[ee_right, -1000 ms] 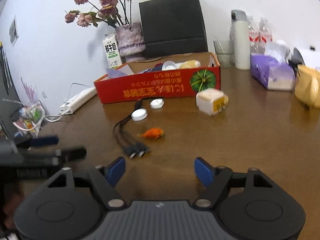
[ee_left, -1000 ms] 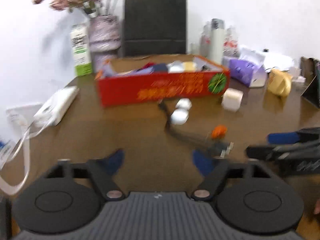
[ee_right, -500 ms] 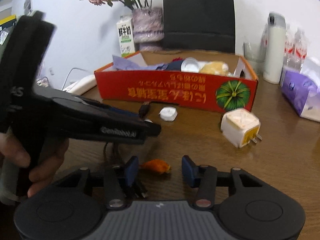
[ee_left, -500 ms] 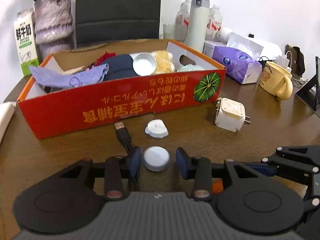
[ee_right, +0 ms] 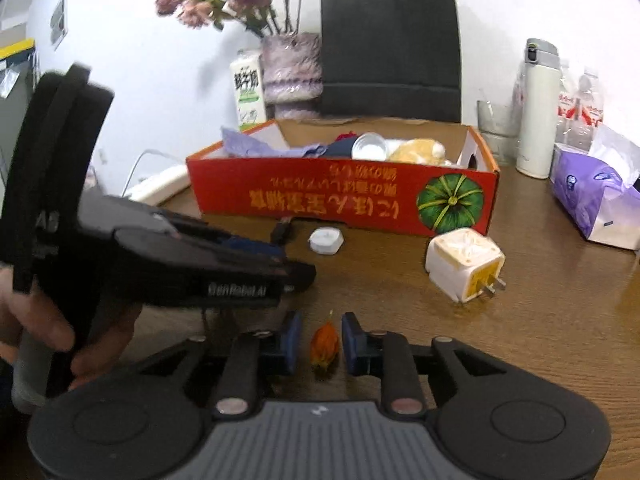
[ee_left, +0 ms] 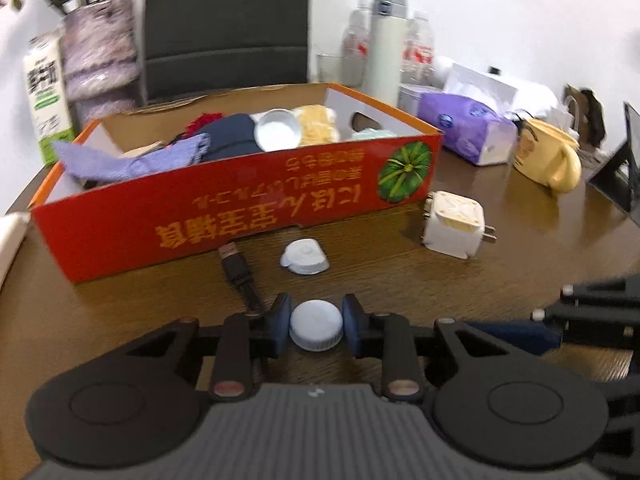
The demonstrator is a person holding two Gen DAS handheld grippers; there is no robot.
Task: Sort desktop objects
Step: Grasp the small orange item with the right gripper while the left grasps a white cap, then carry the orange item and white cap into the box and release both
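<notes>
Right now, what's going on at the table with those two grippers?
A person is sorting desk clutter with a gripper in each hand. The left gripper is closing on a white bottle cap on the table; its pads look in contact. The right gripper is closing around a small orange object, gaps still showing. Another cap and a white charger lie before the red box.

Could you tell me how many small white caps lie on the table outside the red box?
2: one cap between the left hand-held gripper's closing pads; another nearer the box. More may be hidden.
</notes>
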